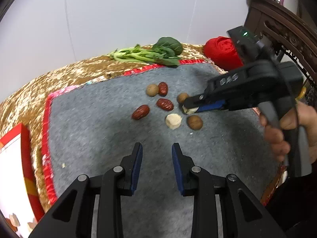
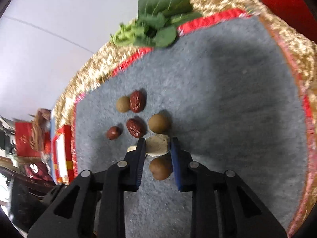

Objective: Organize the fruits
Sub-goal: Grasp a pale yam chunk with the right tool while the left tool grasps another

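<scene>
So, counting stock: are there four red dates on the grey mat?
No, only three red dates lie on the grey mat.

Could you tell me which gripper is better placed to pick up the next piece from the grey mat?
The right. The right gripper already has its fingers on either side of a pale slice in the pile, while the left gripper hangs open over bare grey mat, short of the fruits.

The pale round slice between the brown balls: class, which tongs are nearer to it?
Right. The right tongs straddle the pale slice, a finger on each side. The left tongs hang open, well short of the pile.
</scene>
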### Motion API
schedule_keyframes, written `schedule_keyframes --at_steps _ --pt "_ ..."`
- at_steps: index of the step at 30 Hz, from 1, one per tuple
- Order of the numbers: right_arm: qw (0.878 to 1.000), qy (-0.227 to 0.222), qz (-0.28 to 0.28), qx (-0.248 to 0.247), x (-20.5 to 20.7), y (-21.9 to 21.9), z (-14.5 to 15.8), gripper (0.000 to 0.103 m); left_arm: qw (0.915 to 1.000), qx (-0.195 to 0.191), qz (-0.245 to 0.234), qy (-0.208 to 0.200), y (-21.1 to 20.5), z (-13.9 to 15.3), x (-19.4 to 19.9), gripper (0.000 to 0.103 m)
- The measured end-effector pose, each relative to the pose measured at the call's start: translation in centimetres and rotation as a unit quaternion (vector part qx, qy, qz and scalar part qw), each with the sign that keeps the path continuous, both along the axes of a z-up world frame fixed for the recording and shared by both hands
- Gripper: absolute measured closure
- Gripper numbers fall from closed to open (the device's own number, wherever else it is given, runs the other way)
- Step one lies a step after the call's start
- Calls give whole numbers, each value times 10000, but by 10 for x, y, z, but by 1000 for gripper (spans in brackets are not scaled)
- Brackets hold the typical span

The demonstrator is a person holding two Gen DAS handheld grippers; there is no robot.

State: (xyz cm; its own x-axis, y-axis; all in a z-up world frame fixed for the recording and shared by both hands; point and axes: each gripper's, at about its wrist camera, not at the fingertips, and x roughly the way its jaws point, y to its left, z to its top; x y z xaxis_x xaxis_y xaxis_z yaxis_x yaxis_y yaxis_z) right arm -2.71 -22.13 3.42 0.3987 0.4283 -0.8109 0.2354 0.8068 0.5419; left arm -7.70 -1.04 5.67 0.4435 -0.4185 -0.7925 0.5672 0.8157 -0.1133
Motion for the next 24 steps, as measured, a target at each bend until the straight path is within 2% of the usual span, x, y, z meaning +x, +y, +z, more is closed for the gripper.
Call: schedule_keyframes --at_steps 5,8,12,15,18,24 --pt "9996 -203 -216 8 -17 -31 18 76 9997 -110 -219 -5 -19 -4 8 73" --pt "9992 -156 -381 -2 -22 -46 16 76 9993 -119 -337 -74 -34 -8 15 73" --pt "9989 -130 -441 79 -29 -57 13 76 9995 -47 -306 99 -48 -23 29 73" --pt "9988 -175 -408 195 -31 -58 14 76 9995 -39 -270 182 -52 -30 38 73" --pt "9976 -288 -474 407 -36 -60 21 76 9992 192 -278 210 -61 -43 43 73" --pt "9914 -752 -648 850 -59 -61 45 76 9989 322 -345 -40 -68 -49 39 72"
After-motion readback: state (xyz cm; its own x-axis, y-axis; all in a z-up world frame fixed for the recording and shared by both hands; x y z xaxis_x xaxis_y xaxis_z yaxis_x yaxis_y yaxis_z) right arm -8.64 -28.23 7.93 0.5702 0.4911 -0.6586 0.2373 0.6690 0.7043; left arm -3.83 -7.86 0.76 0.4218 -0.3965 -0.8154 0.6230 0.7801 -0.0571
